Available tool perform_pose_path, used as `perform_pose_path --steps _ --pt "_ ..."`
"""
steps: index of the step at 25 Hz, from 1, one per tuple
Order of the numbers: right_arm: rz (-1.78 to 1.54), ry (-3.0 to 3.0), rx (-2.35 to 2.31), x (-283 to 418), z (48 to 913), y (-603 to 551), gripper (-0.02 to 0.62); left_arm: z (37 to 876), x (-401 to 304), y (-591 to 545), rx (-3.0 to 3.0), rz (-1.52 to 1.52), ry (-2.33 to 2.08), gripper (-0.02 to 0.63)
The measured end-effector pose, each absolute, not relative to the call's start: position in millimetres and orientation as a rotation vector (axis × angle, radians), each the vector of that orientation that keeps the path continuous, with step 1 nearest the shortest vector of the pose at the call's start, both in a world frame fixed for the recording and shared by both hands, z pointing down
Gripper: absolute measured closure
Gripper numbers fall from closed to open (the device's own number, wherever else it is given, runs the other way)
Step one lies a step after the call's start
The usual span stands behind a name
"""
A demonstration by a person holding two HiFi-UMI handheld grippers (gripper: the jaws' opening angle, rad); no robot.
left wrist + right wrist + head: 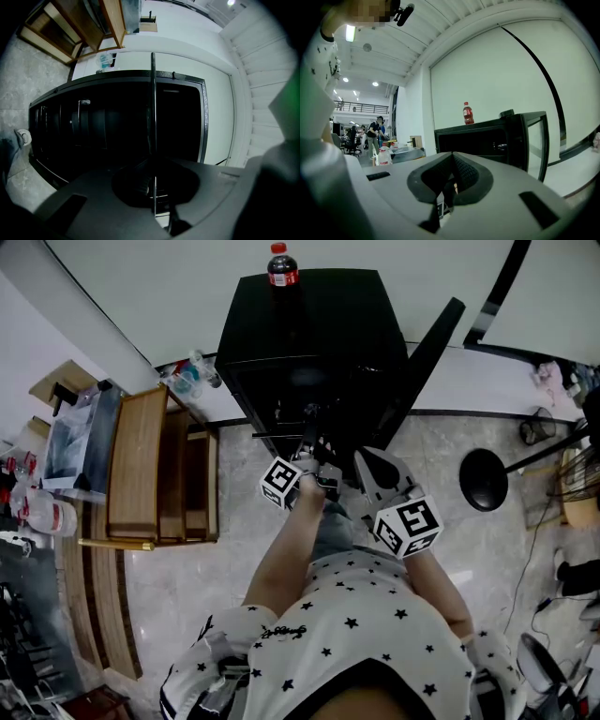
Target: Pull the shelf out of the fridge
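Note:
A black mini fridge (309, 324) stands against the wall with its door (427, 357) swung open to the right. My left gripper (310, 448) reaches into the dark opening. In the left gripper view the thin shelf (153, 93) shows edge-on as a bright line running out of the dark fridge (103, 122) into my left gripper (153, 161), whose jaws are shut on it. My right gripper (373, 472) hangs beside it, outside the fridge. In its own view the right gripper (453, 154) is shut with nothing held, facing the fridge (478, 136) and the door (534, 140).
A cola bottle (281, 265) stands on top of the fridge. A wooden rack (159, 465) sits close on the left, with water bottles (187, 376) behind it. A round black stand base (483, 479) and cables lie on the floor at the right.

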State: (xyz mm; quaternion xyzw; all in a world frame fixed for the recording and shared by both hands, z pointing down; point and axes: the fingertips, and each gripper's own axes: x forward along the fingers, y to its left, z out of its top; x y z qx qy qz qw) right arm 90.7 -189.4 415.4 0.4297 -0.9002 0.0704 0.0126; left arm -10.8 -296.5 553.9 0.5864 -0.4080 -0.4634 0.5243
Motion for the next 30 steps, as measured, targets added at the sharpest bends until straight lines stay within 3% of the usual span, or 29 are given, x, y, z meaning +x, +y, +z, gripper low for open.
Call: perform_pose_path --steps 30 --pt "0.181 -2.773 1.368 91.3 417.6 -193.2 0.601 555.9 -10.4 -299.2 1.406 -1.091 -0.965 0.575"
